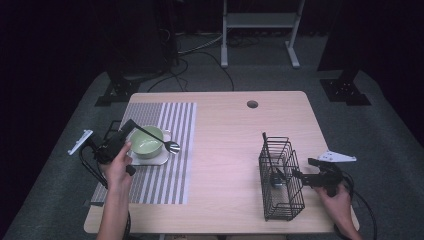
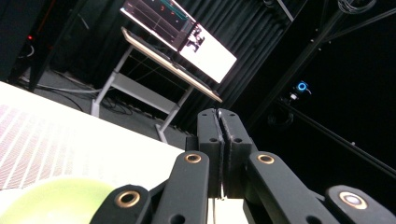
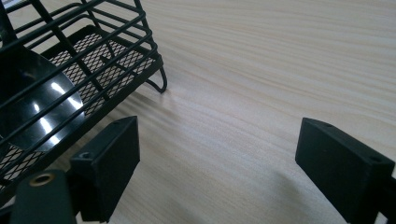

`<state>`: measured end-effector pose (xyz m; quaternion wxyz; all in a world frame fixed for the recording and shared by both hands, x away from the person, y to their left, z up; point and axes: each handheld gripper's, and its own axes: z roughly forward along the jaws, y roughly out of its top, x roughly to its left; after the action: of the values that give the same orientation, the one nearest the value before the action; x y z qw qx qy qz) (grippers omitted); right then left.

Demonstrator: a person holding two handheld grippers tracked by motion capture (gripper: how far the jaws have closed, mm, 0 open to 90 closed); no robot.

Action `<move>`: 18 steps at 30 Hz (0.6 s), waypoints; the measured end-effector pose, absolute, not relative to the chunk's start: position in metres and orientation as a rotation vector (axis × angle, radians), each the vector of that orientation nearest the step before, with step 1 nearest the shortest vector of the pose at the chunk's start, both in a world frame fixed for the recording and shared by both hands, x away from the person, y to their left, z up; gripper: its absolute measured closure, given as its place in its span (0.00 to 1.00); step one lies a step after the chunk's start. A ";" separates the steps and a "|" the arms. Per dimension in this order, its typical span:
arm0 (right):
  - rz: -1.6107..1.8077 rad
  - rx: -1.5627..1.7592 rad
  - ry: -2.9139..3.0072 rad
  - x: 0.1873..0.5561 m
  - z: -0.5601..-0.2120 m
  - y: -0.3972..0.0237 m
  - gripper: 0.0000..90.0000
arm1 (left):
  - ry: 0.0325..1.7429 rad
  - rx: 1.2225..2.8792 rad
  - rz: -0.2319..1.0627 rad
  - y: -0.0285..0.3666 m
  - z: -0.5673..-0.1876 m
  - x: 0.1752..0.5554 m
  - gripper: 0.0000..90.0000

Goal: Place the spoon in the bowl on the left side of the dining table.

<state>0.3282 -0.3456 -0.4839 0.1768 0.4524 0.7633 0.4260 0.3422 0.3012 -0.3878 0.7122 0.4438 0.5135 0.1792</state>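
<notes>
My left gripper (image 1: 131, 125) is raised over the left side of the table and shut on the dark handle of a spoon (image 1: 172, 146). The spoon's shiny head hangs just right of the green bowl (image 1: 146, 142). That bowl sits on a white plate (image 1: 159, 160). In the left gripper view the jaws (image 2: 219, 122) are pressed together, with the green bowl (image 2: 56, 200) low at the left. My right gripper (image 1: 303, 169) stands open beside the right wall of a black wire basket (image 1: 281, 202). A black spoon (image 3: 37, 112) leans inside the basket (image 3: 116, 51), left of the open right gripper (image 3: 224, 163).
A grey striped placemat (image 1: 167, 180) lies under the plate. The wooden table (image 1: 225, 145) has a round cable hole (image 1: 252, 104) at the back. A white desk frame (image 1: 260, 30) stands on the floor beyond, and cables trail from both grippers.
</notes>
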 end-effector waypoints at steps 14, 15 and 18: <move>1.197 1.280 2.162 0.329 -0.484 -0.345 0.14 | 1.173 0.941 0.455 0.319 -0.386 0.339 0.99; 1.197 1.280 2.162 0.329 -0.484 -0.345 0.14 | 1.175 0.938 0.460 0.320 -0.386 0.339 0.99; 1.196 1.280 2.163 0.329 -0.484 -0.345 0.14 | 1.177 0.925 0.469 0.323 -0.385 0.338 0.99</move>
<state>0.3286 -0.3453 -0.4841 0.1783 0.4527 0.7646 0.4228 0.3384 0.3233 -0.3848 0.7080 0.4163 0.5298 0.2114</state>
